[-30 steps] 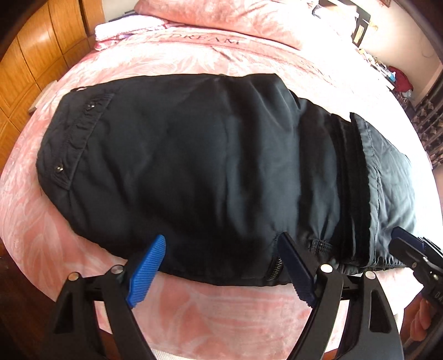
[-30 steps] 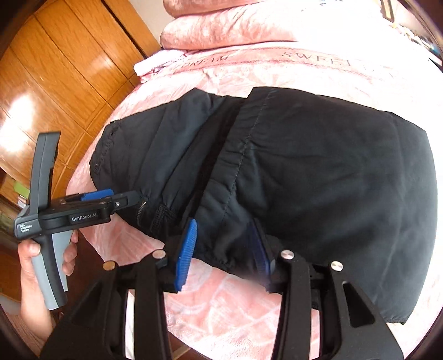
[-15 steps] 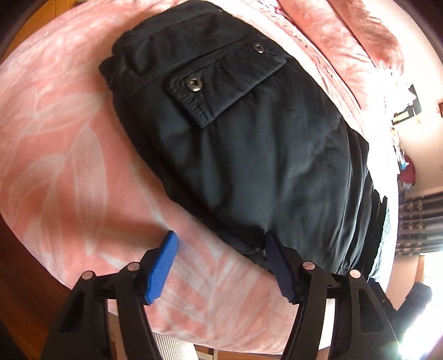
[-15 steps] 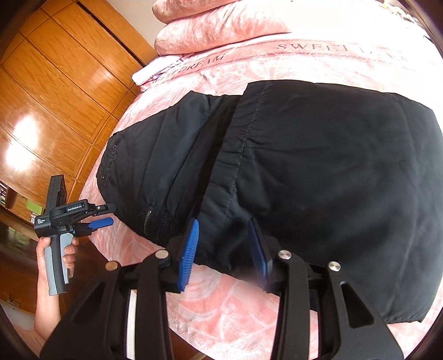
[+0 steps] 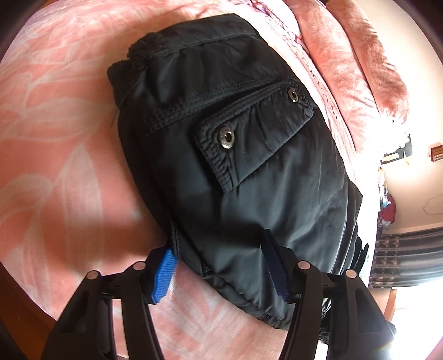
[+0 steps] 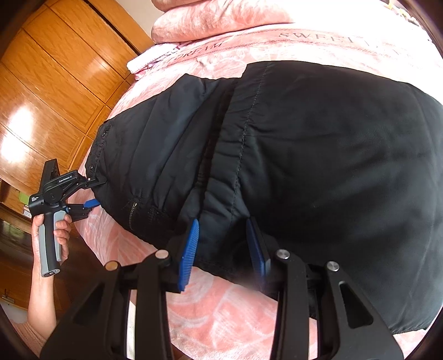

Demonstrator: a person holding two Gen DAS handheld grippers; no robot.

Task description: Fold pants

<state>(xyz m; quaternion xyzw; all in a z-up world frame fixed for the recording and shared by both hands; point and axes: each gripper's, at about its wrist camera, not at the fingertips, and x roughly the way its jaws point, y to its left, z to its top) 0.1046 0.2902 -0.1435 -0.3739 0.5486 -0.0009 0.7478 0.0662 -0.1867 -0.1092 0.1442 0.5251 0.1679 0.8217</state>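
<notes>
Black pants lie folded in a thick bundle on the pink leaf-print bedspread, near its front edge; flap pocket with two metal snaps faces up at the left end; a stitched, gathered seam runs across the bundle in the right wrist view, zipper on the near edge left of it; left gripper sits at the bundle's near corner, jaws wide apart, the corner of the fabric between the blue pads, left pad on the bedspread at the fabric's edge, right pad against the top cloth, not squeezed; right gripper is at the near edge by the seam, jaws apart with a fold of cloth between the two pads, contact hard to judge; in the right wrist view the left hand holds the other gripper's grey handle at the bundle's left end; pink pillows at the head of the bed; bedspread lettering reads SWEET DREAM; wooden wardrobe stands beside the bed; dark patterned curtain at far right.
</notes>
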